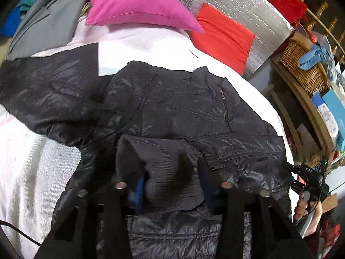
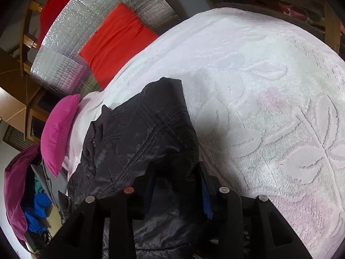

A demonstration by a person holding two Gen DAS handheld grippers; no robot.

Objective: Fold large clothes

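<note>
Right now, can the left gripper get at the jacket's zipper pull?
Probably not yet: the left gripper has the ribbed cuff between its fingers; the zipper pull lies uncovered further up the jacket.

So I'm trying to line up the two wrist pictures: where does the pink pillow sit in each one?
Left wrist view: the pink pillow lies at top centre, beyond the dark jacket.
Right wrist view: the pink pillow stands at the left edge, left of the jacket.
Shared landmark: the red cushion against the silver foil panel.
</note>
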